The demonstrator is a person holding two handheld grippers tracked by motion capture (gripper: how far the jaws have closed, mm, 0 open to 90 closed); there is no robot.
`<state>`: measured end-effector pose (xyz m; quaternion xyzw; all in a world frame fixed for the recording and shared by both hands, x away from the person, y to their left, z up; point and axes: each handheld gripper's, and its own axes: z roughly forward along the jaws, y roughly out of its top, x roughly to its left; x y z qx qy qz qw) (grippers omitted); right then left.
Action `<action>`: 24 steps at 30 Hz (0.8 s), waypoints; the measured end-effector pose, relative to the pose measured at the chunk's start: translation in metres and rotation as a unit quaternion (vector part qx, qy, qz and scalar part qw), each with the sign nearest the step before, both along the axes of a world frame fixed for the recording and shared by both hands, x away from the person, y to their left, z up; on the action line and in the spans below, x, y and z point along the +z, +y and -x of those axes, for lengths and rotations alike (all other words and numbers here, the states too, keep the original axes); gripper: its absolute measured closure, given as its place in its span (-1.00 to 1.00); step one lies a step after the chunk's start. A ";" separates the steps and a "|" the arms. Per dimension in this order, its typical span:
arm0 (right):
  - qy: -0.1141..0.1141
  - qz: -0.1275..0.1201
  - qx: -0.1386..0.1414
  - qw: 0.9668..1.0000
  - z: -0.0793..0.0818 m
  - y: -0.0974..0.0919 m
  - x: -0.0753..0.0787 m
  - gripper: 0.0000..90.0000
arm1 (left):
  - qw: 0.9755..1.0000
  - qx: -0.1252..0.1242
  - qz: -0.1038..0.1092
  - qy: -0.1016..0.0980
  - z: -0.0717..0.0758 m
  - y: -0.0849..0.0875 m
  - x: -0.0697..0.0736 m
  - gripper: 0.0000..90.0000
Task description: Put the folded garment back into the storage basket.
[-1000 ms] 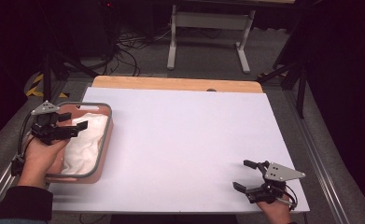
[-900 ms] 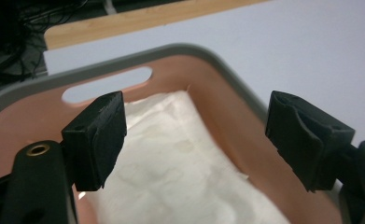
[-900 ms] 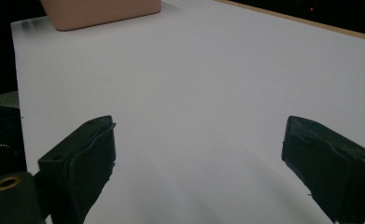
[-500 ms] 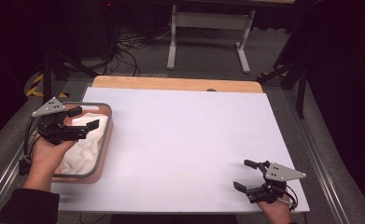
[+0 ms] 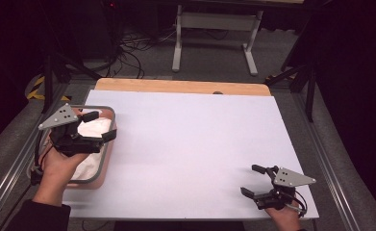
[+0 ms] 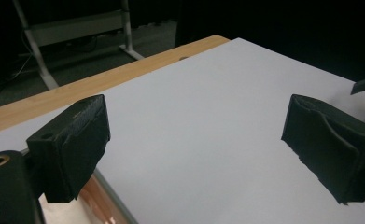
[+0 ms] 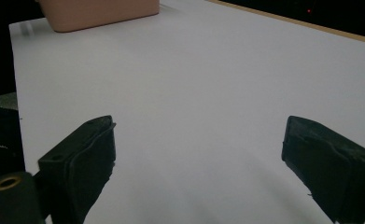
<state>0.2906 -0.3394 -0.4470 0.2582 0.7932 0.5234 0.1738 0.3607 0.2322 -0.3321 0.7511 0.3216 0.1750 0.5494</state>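
A pink bin (image 5: pixel 105 168) stands at the table's left edge with a white cloth (image 5: pixel 92 130) lying in it. My left gripper (image 5: pixel 100 125) hovers over the bin's right rim, a hand holding it from below. Its jaws have just been opening and stand wide apart with nothing between them. In the left gripper view, that gripper (image 6: pixel 196 130) looks across bare white table, with the bin's rim (image 6: pixel 110 200) just below. My right gripper (image 5: pixel 250 180) rests near the front right corner, open and empty. The right gripper view (image 7: pixel 196 149) faces the bin (image 7: pixel 101 11) far off.
A white sheet (image 5: pixel 190 144) covers the table, with a wooden strip (image 5: pixel 176 85) along the far edge. Beyond it, a metal stand (image 5: pixel 214 24) and cables sit on the dark floor. The right gripper's tip (image 6: pixel 364 84) peeks in at the left gripper view's right edge.
The left gripper has lifted off the cloth and shifted toward the bin's right rim, its jaws spreading wider. The cloth stays in the bin. The right gripper has not moved.
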 end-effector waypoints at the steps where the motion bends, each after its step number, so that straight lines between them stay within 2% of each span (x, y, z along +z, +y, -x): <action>1: 0.000 -0.001 0.000 1.000 0.000 0.000 0.000 -0.77 | 1.000 -0.005 0.006 -0.001 0.002 -0.002 -0.001 -0.81; 2: 0.001 0.001 0.000 1.000 0.000 0.000 0.000 -0.77 | 1.000 -0.014 0.019 -0.003 0.006 -0.007 -0.003 -0.81; 4: 0.001 0.001 0.002 1.000 0.000 0.000 0.000 -0.77 | 0.999 -0.019 0.026 -0.003 0.008 -0.010 -0.004 -0.82; 10: 0.000 -0.001 0.002 1.000 0.000 0.000 0.000 -0.77 | 0.998 -0.051 0.045 -0.004 0.016 -0.026 -0.019 -0.84; 13: -0.001 -0.002 0.004 1.000 0.000 0.000 0.000 -0.77 | 0.997 -0.056 0.051 -0.005 0.020 -0.032 -0.026 -0.86; 16: -0.001 -0.003 0.006 1.000 0.000 0.000 0.000 -0.78 | 0.997 -0.056 0.051 -0.008 0.024 -0.039 -0.034 -0.86; 18: -0.001 -0.002 0.006 1.000 0.000 0.000 0.000 -0.78 | 0.997 -0.059 0.044 -0.011 0.026 -0.045 -0.039 -0.87; 24: -0.003 -0.002 0.006 1.000 0.001 0.000 0.000 -0.78 | 0.997 -0.070 0.039 -0.005 0.031 -0.061 -0.059 -0.88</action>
